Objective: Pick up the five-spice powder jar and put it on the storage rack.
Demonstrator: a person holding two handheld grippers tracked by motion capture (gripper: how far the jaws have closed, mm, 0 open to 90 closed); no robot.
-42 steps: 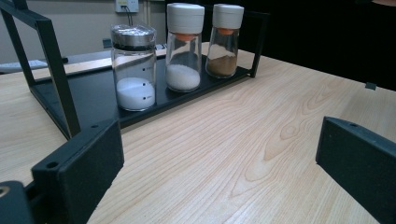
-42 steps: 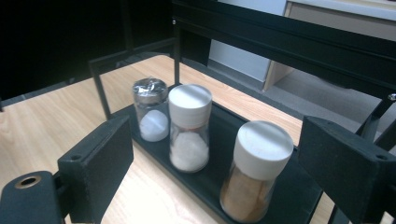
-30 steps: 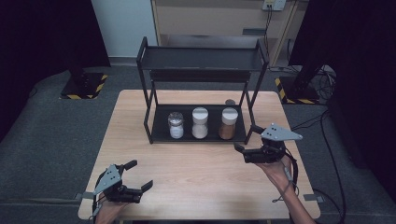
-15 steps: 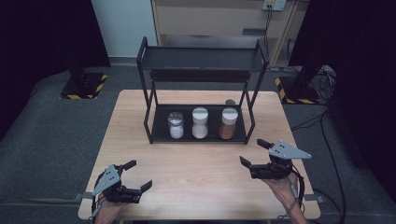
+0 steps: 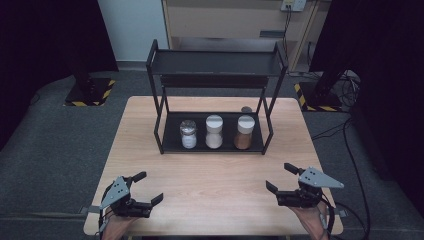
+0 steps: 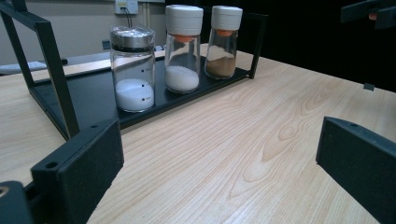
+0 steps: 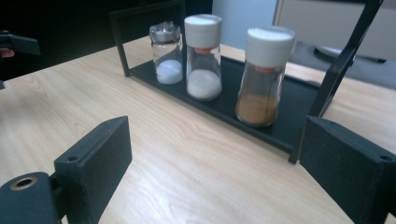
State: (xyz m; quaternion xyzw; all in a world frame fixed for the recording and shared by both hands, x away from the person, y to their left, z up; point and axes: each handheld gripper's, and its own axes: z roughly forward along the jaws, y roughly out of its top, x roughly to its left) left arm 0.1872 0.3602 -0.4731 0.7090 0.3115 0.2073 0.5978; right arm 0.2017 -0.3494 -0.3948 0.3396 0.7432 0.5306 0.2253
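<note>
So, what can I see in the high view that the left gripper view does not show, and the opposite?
High view alone: the rack's upper shelf, both forearms, the open left gripper and open right gripper whole above the table, and the grey floor around.

Left gripper view alone: close detail, such as the metal-lidded jar with its white powder low inside.

Both: three jars on the rack's lower shelf, the white-lidded jar in the middle and the brown-powder jar at one end.

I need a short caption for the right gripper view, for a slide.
Open right gripper faces three spice jars standing in a row on a black rack's lower shelf, on a wooden table.
</note>
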